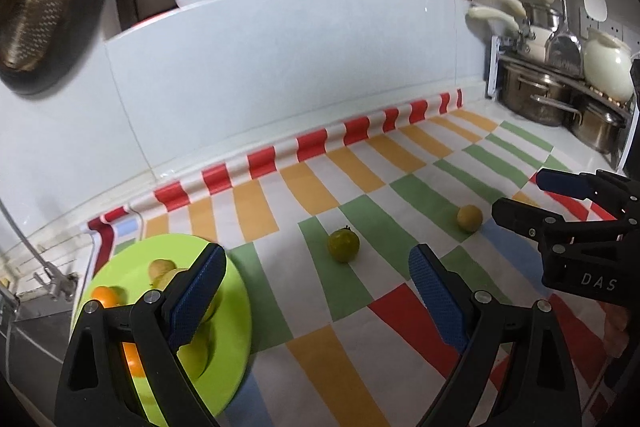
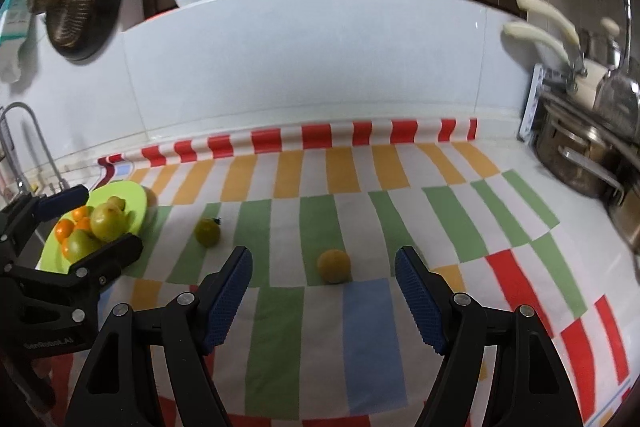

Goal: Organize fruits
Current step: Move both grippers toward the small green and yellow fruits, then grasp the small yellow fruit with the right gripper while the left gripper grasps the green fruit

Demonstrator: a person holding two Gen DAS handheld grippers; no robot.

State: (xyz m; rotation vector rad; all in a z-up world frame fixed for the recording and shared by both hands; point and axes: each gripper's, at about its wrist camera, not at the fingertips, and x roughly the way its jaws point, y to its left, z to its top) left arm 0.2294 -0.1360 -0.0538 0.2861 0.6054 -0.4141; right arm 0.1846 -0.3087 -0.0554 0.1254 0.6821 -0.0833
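Your left gripper (image 1: 314, 291) is spread wide, empty, over the striped cloth (image 1: 360, 347). Lime plate (image 1: 236, 311) at its 9 o'clock holds oranges (image 2: 74, 223) and green fruits (image 2: 106, 223). Green fruit (image 1: 343, 245) sits at 12 o'clock, just ahead of the pads. Yellow fruit (image 2: 334, 265) lies at 12 o'clock between your right gripper (image 2: 324, 303) fingers, also wide, not touching.
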